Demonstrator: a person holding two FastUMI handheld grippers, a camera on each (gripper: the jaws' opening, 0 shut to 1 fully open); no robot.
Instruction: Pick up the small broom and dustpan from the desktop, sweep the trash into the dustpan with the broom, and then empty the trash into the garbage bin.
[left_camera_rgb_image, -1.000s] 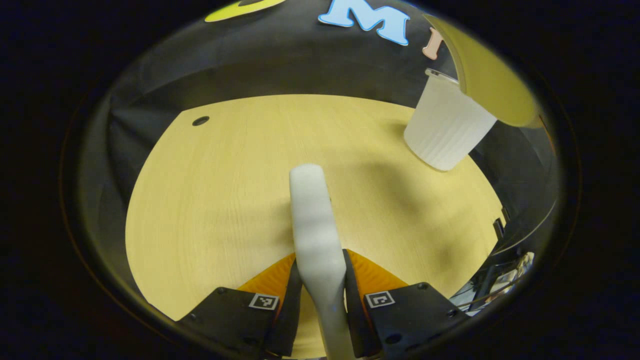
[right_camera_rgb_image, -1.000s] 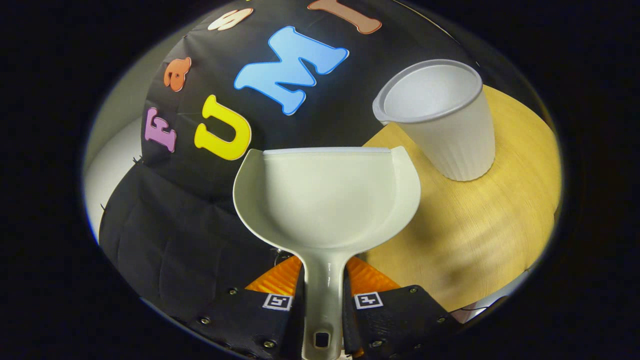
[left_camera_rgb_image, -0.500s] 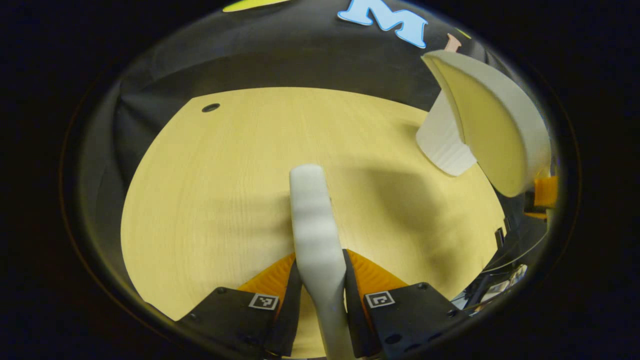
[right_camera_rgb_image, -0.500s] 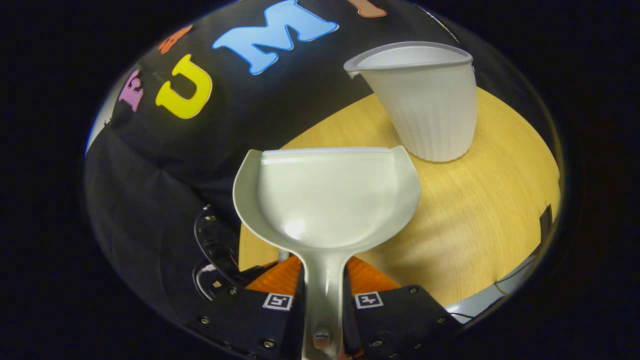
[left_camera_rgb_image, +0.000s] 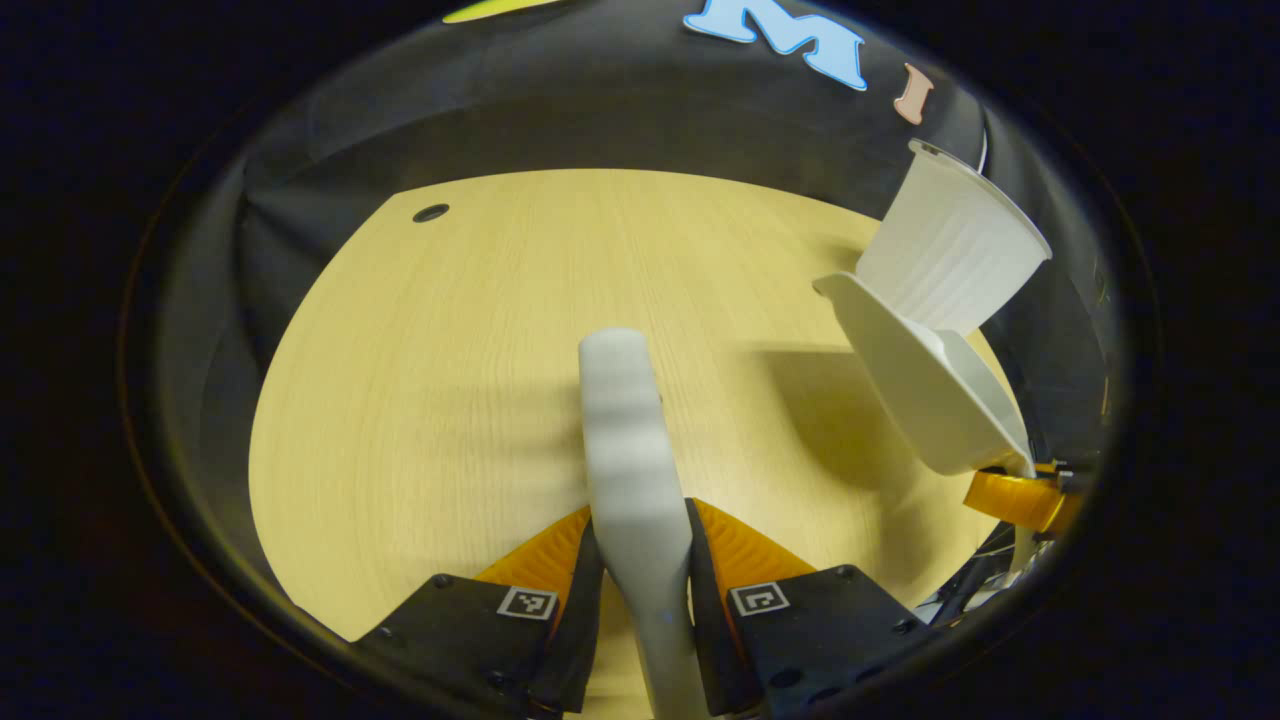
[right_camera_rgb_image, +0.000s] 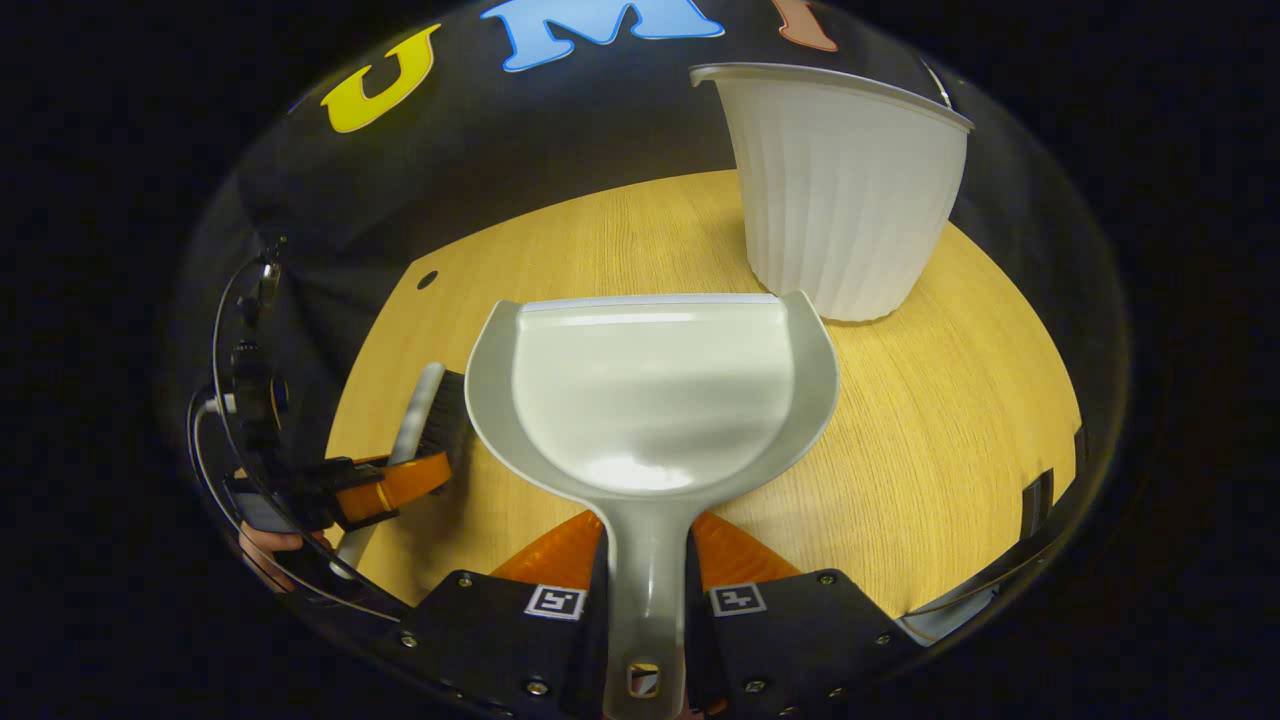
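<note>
In the left gripper view we see the left gripper at the bottom centre of the frame, its jaws closed on the pale handle of the broom, one finger pressing each side. The handle runs up the middle of the frame over the wooden surface. At the right of that frame the dustpan hangs tilted above the surface, and the white ribbed garbage bin stands just behind it at the upper right, near the surface's far edge. A small dark hole sits in the surface at the upper left.

In the right gripper view the right gripper is at the bottom centre, jaws closed tight on the dustpan's handle, with the dustpan spreading open in the middle of the frame. We can make out nothing lying in its scoop. The garbage bin stands upright at the upper right, just beyond the pan's front edge; we cannot tell whether the two touch. At the left of this frame we see the left gripper holding the broom, whose dark bristles lie just beside the pan's left rim, and part of a hand at the lower left.
</note>
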